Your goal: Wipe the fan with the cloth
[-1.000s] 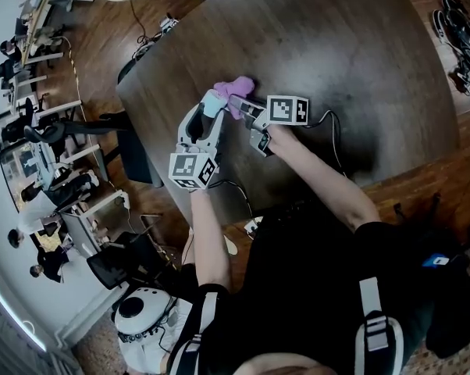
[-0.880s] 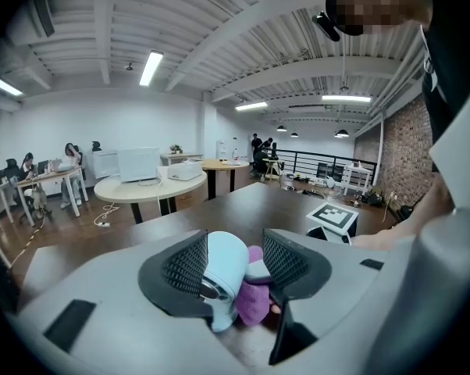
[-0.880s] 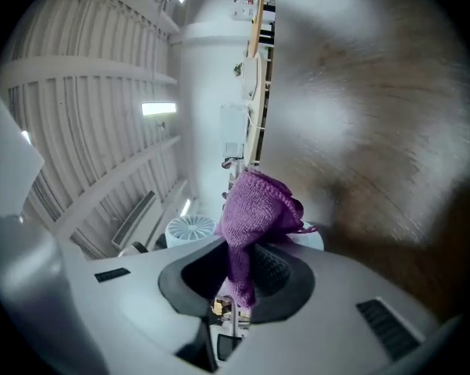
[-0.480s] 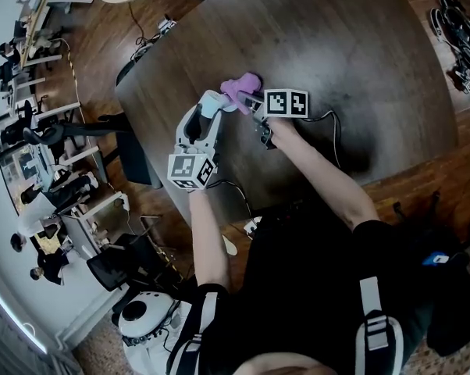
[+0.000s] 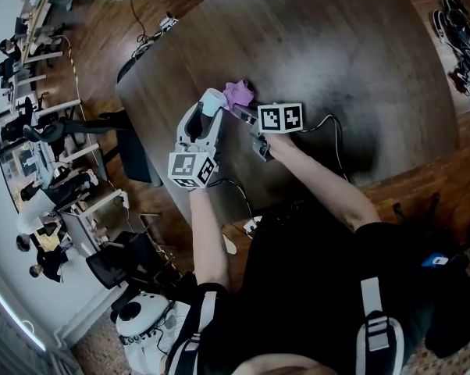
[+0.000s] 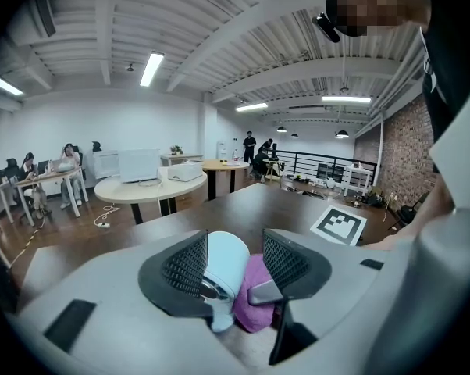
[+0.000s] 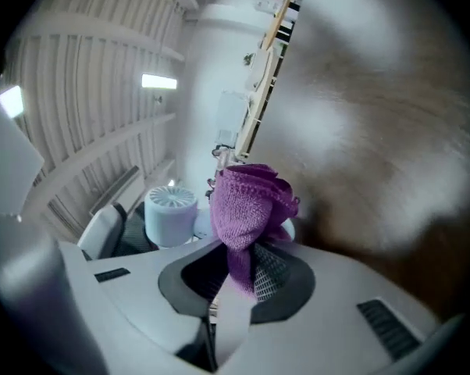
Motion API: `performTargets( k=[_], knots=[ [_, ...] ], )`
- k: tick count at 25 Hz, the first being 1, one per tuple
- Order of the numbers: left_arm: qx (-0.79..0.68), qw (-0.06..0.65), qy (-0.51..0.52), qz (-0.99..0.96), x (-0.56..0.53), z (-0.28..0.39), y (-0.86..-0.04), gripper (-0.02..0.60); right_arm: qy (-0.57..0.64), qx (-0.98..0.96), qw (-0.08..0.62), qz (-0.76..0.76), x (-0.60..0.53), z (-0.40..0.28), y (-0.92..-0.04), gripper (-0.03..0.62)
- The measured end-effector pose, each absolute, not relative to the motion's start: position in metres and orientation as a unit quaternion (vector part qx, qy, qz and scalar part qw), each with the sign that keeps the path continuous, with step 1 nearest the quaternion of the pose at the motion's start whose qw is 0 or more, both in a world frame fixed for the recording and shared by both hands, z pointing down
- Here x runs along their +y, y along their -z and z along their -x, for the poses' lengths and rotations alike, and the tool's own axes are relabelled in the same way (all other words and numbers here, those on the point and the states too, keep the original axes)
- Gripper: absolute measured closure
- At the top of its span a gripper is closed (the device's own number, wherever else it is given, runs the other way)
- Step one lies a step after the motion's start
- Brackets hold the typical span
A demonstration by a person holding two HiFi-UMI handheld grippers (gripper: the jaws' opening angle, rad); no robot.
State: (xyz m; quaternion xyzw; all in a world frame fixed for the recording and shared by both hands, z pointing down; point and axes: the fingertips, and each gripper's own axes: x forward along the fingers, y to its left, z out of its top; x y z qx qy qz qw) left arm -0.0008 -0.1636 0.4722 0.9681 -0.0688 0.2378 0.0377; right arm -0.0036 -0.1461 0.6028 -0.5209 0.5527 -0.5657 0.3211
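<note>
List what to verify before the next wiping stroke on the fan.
1. Grip on fan by left tool: ok, both jaws press its body.
2. Grip on cloth by right tool: ok, it bunches out past the jaws.
3. Contact between cloth and fan: cannot tell; they sit side by side.
4. Access to the grille: ok, uncovered in the right gripper view.

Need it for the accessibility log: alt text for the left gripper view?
The left claw grips a small pale-blue fan between its jaws, with a purple cloth against the fan's side. Behind them lie a dark wooden table and an open office.
</note>
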Motion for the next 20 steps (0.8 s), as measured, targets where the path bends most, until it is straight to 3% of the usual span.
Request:
performTargets(
  k=[7, 13, 17, 20],
  knots=[
    [-0.065, 0.035, -0.241, -0.968, -0.163, 0.003, -0.472, 0.347, 0.579, 0.531, 0.226, 0.576, -0.135, -0.034, -0.635, 0.539],
    [-0.066, 0.03, -0.243, -0.967, -0.165, 0.001, -0.473, 0.347, 0.504, 0.608, 0.368, 0.491, -0.174, -0.07, -0.556, 0.537],
    [-0.068, 0.036, -0.241, -0.967, -0.162, 0.002, -0.473, 0.347, 0.544, 0.641, 0.344, 0.418, -0.192, -0.037, -0.568, 0.539],
    [-0.068, 0.038, -0.239, -0.968, -0.161, 0.001, -0.472, 0.347, 0.565, 0.635, 0.286, 0.443, -0.192, -0.029, -0.599, 0.537]
  ],
)
